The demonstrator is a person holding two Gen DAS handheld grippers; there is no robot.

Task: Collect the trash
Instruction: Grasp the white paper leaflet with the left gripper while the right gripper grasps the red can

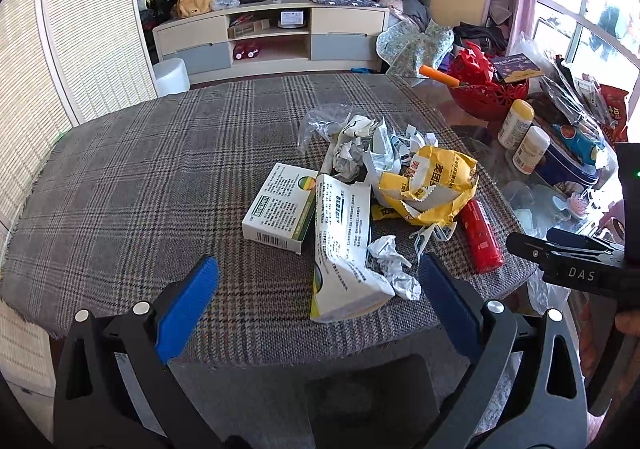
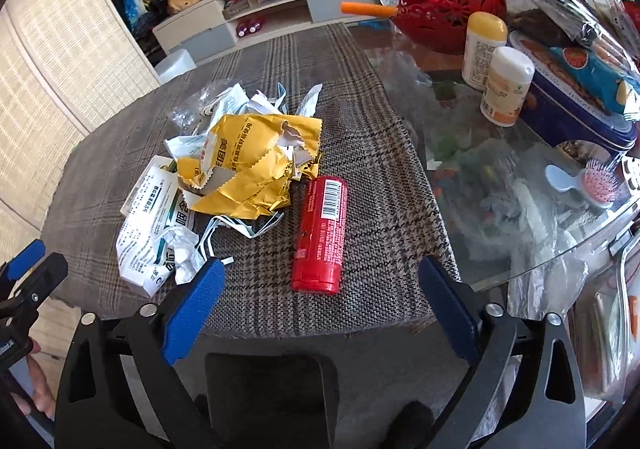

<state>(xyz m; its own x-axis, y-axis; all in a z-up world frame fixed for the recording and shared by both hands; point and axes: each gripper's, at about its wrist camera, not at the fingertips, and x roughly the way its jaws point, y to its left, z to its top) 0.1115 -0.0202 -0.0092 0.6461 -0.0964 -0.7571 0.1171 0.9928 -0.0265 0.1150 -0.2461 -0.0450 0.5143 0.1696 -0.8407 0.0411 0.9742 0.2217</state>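
Note:
A trash pile lies on the plaid tablecloth (image 1: 140, 177): a yellow crumpled wrapper (image 1: 434, 185) (image 2: 248, 165), a red tube (image 1: 482, 235) (image 2: 322, 233), a white medicine box (image 1: 280, 207), a flattened white carton (image 1: 346, 245) (image 2: 148, 225), crumpled white paper (image 1: 394, 267) and a clear plastic bag (image 1: 324, 123). My left gripper (image 1: 318, 287) is open and empty just in front of the flattened carton. My right gripper (image 2: 320, 287) is open and empty, with the red tube's near end between its fingertips' line. The right gripper also shows at the left view's right edge (image 1: 568, 257).
Right of the cloth the glass tabletop (image 2: 500, 153) holds two white bottles (image 2: 506, 87), a red basket (image 2: 448, 13), a blue tin (image 2: 576, 89), a small hairbrush (image 2: 600, 185) and plastic bags. A TV cabinet (image 1: 272, 37) stands beyond the table. A black chair back (image 2: 272, 393) is below.

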